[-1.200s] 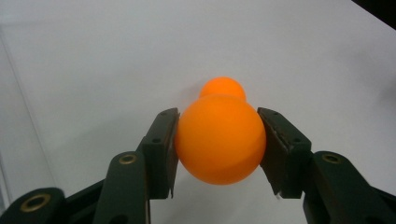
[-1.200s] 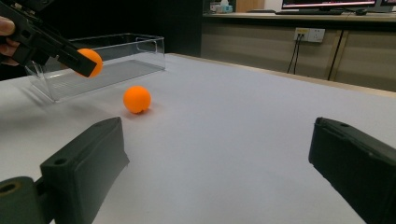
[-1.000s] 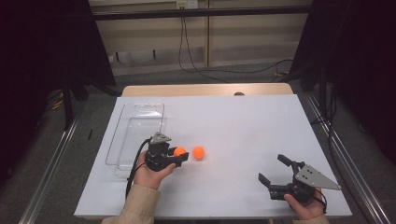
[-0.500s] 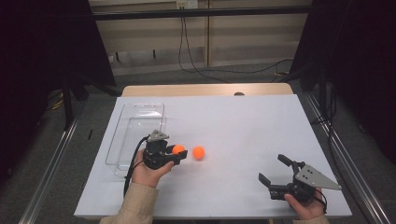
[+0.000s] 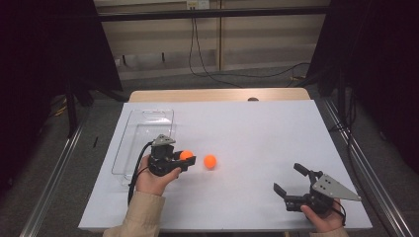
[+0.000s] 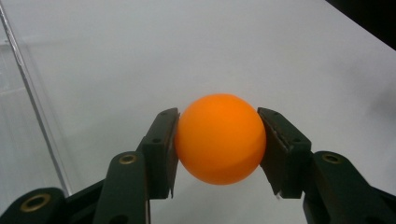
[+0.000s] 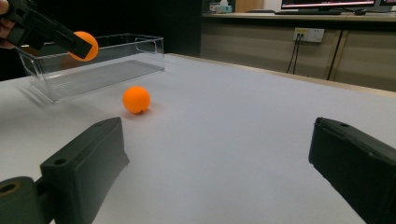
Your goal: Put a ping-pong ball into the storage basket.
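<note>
Orange against the white table (image 5: 247, 128): a small ball (image 6: 219, 138) sits clamped between the two black jaws of the left gripper (image 5: 184, 159), both pads pressed against its sides, held just above the surface near the right-hand wall of a clear plastic bin (image 5: 148, 123). In the left gripper view the bin's transparent edge runs down the left of the frame, close beside the held ball. In the right gripper view the ball hangs in front of the bin's long wall, at about the height of its rim.

A second orange ball (image 5: 210, 161) rests on the table just to the right of the held one, apart from it and from the bin, with open tabletop all around.

Well off to the right, near the table's front edge, the right gripper (image 5: 291, 183) rests low in the person's hand, its jaws spread wide with nothing between them; its own view looks across bare white surface toward the loose ball and the bin beyond.

Beyond the table's far edge, cables (image 5: 217, 74) trail over the grey floor below a pale wall, and dark curtains (image 5: 44, 74) flank the scene on both sides.
</note>
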`<control>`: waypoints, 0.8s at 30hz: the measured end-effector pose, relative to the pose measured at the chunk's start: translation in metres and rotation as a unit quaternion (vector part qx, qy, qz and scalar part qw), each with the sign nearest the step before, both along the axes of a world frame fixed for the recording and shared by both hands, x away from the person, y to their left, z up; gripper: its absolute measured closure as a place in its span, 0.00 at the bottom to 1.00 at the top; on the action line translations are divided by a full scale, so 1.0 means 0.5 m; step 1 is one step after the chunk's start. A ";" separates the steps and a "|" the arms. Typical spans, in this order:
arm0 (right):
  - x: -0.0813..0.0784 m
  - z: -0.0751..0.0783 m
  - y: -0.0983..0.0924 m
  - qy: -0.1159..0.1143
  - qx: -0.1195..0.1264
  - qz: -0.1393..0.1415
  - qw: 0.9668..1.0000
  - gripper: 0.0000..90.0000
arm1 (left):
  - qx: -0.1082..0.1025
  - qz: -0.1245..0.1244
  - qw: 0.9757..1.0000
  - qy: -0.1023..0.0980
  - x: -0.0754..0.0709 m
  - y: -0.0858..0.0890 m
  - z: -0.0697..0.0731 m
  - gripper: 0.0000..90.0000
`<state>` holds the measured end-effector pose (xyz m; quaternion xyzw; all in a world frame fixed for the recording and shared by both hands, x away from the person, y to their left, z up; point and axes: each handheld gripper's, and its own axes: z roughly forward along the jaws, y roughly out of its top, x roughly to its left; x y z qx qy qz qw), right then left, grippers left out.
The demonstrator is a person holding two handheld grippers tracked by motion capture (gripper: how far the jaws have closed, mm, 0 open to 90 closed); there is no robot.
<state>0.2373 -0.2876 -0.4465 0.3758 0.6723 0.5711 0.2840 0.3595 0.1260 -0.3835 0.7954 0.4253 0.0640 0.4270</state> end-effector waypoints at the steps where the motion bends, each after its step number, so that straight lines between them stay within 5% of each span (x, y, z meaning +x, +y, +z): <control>1: 0.000 0.000 0.000 0.000 -0.001 0.001 1.000 0.03 | -0.001 0.002 1.000 -0.001 0.001 0.001 0.001 0.56; 24: 0.000 0.000 0.000 0.000 -0.001 0.001 1.000 0.03 | -0.009 0.013 1.000 -0.001 0.013 0.025 0.021 0.56</control>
